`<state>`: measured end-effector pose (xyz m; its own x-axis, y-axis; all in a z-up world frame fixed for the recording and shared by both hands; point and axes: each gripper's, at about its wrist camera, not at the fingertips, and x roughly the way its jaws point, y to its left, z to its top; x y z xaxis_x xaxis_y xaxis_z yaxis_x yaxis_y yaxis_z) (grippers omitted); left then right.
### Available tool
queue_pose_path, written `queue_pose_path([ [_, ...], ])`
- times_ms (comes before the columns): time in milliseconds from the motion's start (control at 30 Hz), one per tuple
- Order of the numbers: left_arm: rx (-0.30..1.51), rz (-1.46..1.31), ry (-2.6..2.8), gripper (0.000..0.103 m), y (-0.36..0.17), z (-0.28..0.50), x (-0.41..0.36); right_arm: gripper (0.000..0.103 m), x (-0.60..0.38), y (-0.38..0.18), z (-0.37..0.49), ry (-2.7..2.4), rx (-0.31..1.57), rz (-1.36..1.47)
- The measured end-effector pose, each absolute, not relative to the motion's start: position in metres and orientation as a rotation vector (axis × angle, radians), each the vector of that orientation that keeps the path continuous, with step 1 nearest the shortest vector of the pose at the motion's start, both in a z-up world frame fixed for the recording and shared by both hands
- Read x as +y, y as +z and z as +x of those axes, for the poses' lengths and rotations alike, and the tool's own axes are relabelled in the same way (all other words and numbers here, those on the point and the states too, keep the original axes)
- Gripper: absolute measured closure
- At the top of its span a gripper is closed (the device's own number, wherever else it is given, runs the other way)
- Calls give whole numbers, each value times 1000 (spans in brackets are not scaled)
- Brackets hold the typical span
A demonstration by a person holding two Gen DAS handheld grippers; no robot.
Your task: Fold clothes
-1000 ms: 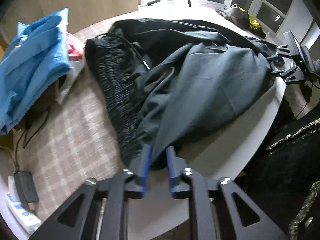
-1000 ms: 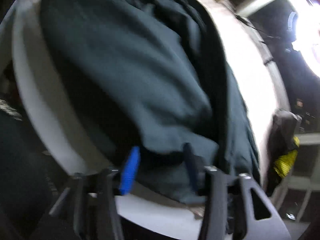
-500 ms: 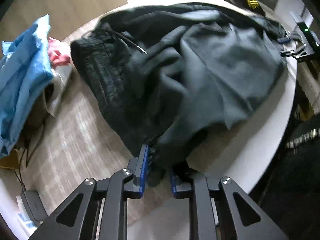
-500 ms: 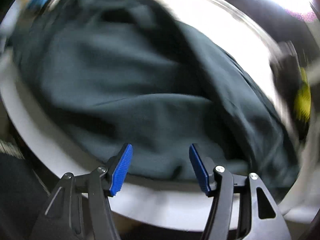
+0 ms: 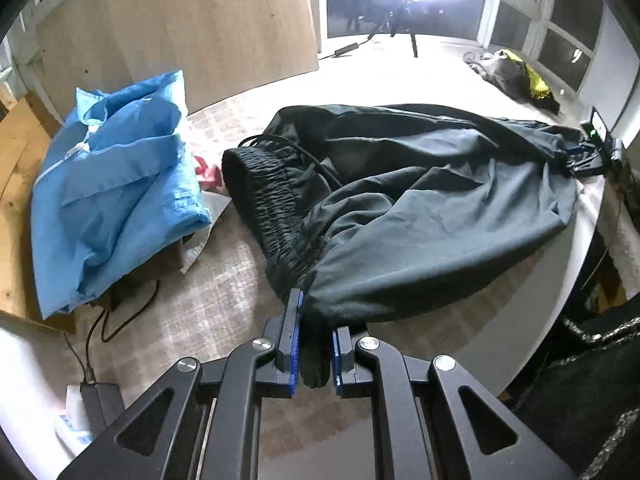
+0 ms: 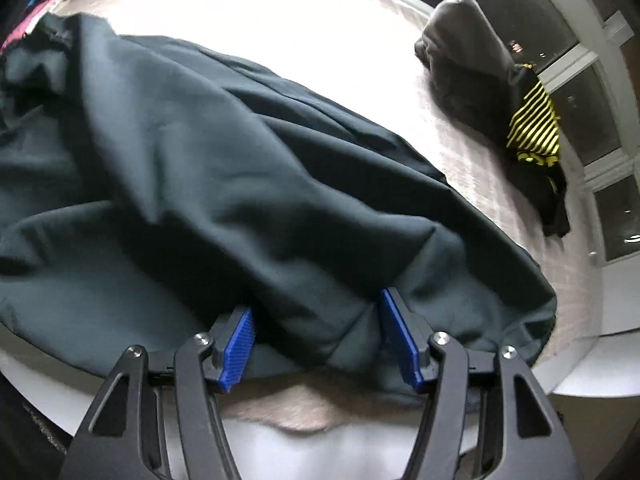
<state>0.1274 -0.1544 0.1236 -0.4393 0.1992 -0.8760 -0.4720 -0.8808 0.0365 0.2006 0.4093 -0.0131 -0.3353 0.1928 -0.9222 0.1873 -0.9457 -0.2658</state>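
At nine o'clock in my left wrist view the blue garment sits heaped on the table, with a pink scrap beside it. The dark trousers sprawl from the centre out to three o'clock, the ribbed waistband toward ten. A second ago my left gripper was only straddling the near corner; now its jaws are pinched nearly shut on a bunched tail of cloth and have lifted it slightly.

My right gripper, seen at three o'clock from the left, has swung along the hem. Its jaws are closing around a fold of the trousers, though the pads don't look pressed home yet. A grey and yellow-striped garment lies at two o'clock.

Once the right grip sets, I judge both corners can be pulled taut for the first fold.
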Motion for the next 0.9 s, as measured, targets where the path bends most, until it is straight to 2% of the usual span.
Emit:
queue_pose_path([
  [33, 382, -1382, 2347, 92, 122, 126, -154, 89, 418, -11, 193, 2518, -477, -1843],
  [67, 375, -1395, 2354, 93, 121, 124, -154, 100, 426, -3, 184, 2511, -439, -1883],
  [100, 381, -1403, 2366, 93, 121, 124, -153, 101, 436, 11, 159, 2525, -425, -1894],
  [233, 371, -1446, 2417, 93, 123, 124, -150, 101, 450, 79, 120, 2576, -625, -1688],
  [267, 367, -1457, 2428, 93, 124, 123, -149, 101, 457, 88, 87, 2560, -651, -1631],
  [333, 354, -1481, 2449, 93, 124, 120, -148, 90, 471, 107, 22, 2523, -698, -1519],
  [367, 346, -1492, 2461, 93, 125, 118, -148, 71, 476, 108, -1, 2486, -682, -1543],
  [400, 338, -1496, 2465, 93, 125, 117, -146, 61, 482, 109, -25, 2448, -666, -1565],
  [467, 335, -1500, 2464, 93, 127, 115, -142, 60, 490, 114, -44, 2457, -614, -1602],
  [567, 360, -1491, 2455, 93, 128, 114, -136, 42, 492, 122, 19, 2572, -468, -1596],
  [633, 333, -1486, 2462, 93, 127, 111, -138, 41, 498, 107, 74, 2578, -280, -1686],
  [667, 322, -1480, 2467, 93, 128, 110, -139, 41, 505, 86, 106, 2561, -119, -1777],
  [800, 283, -1455, 2473, 93, 130, 111, -142, 41, 506, 15, 182, 2299, 106, -1951],
  [900, 286, -1438, 2463, 93, 131, 112, -142, 41, 504, -1, 201, 2287, 409, -1953],
])
